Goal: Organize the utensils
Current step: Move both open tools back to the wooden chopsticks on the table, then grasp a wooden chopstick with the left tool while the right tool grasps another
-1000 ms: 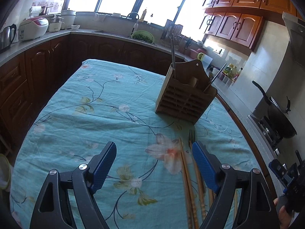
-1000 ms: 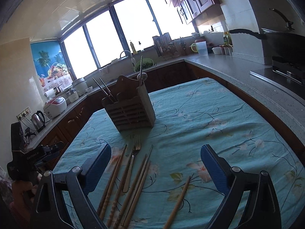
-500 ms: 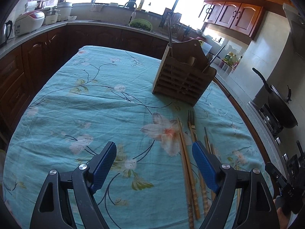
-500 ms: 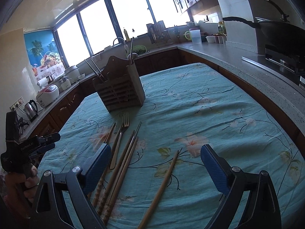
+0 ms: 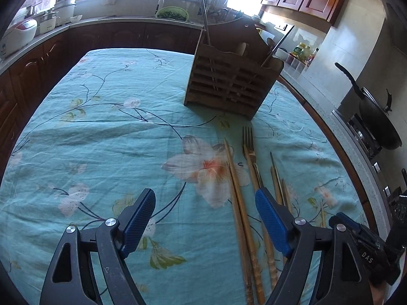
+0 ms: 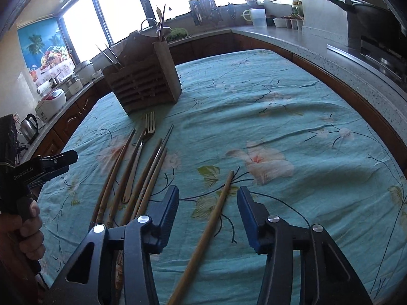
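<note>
**Utensils lie loose before the wooden holder**

Left wrist view: the left hand-held gripper (image 5: pixel 204 219) hangs spread wide above the flowered cloth of the counter (image 5: pixel 101 132), gripping nothing. A pair of chopsticks (image 5: pixel 237 198) and a fork (image 5: pixel 250 152) lie just ahead, short of the wooden holder (image 5: pixel 229 81).

Right wrist view: the right hand-held gripper (image 6: pixel 207 212) has just been closing; a single chopstick (image 6: pixel 216 211) lies between its jaws, pads not yet touching it.
</note>
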